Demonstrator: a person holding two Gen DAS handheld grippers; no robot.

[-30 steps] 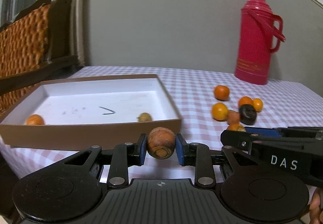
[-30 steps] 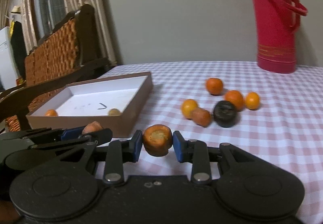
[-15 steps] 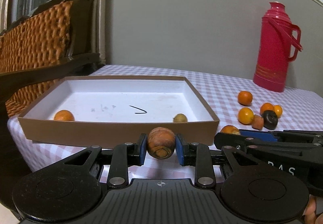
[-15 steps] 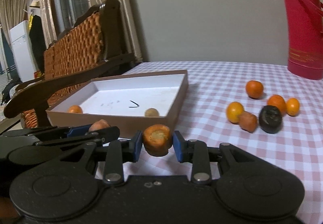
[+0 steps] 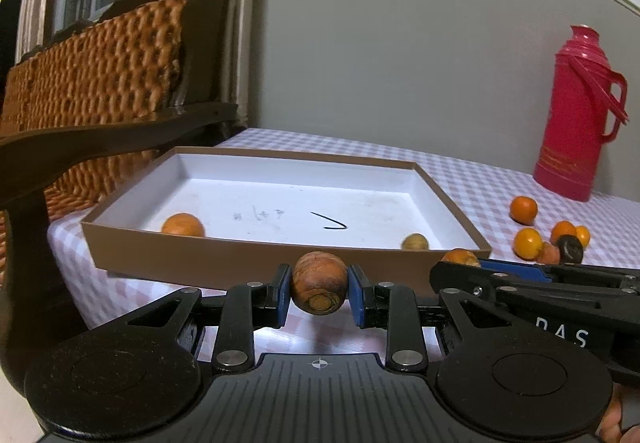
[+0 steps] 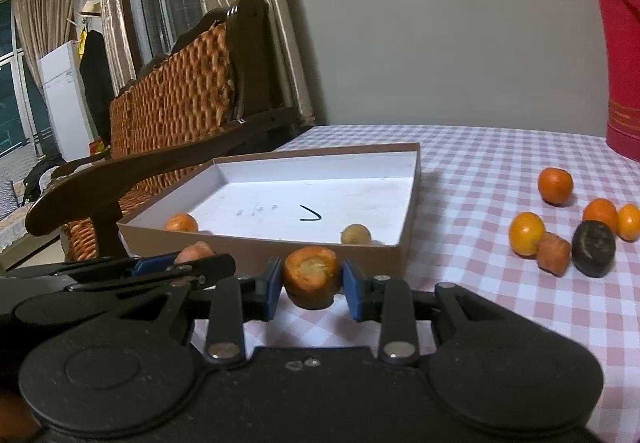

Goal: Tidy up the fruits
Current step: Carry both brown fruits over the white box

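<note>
My left gripper is shut on a brownish-orange fruit piece, held just before the near wall of the brown box. My right gripper is shut on an orange cut piece, also near the box's front wall. The box's white floor holds an orange fruit at the near left and a small yellowish fruit at the near right. Several oranges, an orange chunk and a dark fruit lie on the checked cloth to the right.
A red thermos stands at the table's back right. A wicker-backed wooden chair stands close against the table's left side. The grippers sit side by side, the right one showing at the right of the left wrist view.
Both grippers have swung left with their pieces still gripped. The box now sits centred ahead and the loose fruits have shifted to the right.
</note>
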